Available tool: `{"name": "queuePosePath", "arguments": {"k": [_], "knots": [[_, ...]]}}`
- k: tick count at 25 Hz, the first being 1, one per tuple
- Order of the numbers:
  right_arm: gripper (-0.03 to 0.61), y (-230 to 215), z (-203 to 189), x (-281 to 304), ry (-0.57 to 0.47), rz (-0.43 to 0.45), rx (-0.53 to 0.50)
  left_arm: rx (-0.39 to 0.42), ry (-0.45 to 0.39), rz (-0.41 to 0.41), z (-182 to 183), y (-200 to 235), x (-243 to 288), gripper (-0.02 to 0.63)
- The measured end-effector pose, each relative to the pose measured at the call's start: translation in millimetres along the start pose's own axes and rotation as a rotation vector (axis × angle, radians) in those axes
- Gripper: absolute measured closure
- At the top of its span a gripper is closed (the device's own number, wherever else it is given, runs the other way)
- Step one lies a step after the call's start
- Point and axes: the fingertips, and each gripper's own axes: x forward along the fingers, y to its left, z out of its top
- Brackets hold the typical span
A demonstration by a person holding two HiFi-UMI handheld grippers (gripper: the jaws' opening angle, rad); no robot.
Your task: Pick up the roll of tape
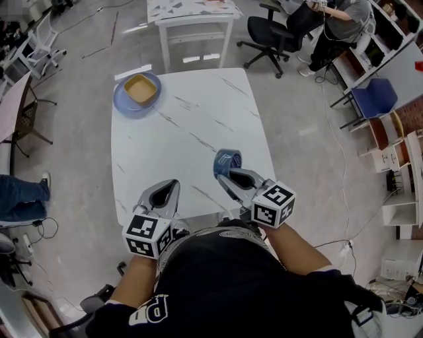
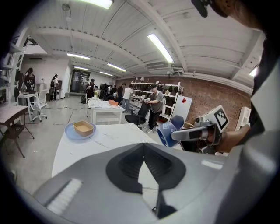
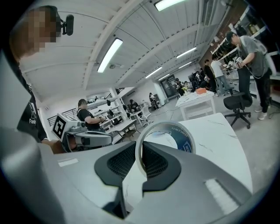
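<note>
Blue film wound on a pale core: the roll of tape (image 1: 228, 162) is in our right tool (image 1: 232, 173). Its jaws are pinched on one wall of the ring, one jaw inside the hole and one outside. The roll stands on edge over the bench (image 1: 192, 112) toward its 4 o'clock side. From the left gripper view it looks lifted clear of the top.

We judge the roll light and fairly stiff, a hoop that keeps its shape under a modest squeeze. Its outer face is smooth and could slide, so taking the wall between the jaws seems sounder than spanning the whole ring. A tilt might let it swing around the pinch.

Our left tool (image 1: 173, 185) is closed on nothing and hovers at the bench's 7 o'clock edge.

The bench top is white with grey veins, hard and slick-looking. A blue plate (image 1: 122, 104) carrying a tan bowl (image 1: 140, 88) sits at 11 o'clock, well apart from the roll.

Around us the floor is grey. A second white table (image 1: 192, 16) stands at 12 o'clock, a black office chair (image 1: 274, 36) at 1 o'clock, and shelves (image 1: 403, 165) run along 3 o'clock.
</note>
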Motion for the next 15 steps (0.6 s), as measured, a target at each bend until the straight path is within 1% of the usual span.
{"name": "queuePosePath", "arguments": {"k": [15], "knots": [[0.534,7.1,1.8,-5.6,-0.003,0.035,-0.029,0.004,0.001,0.004,1.0,-7.9,0.3,0.558]]}}
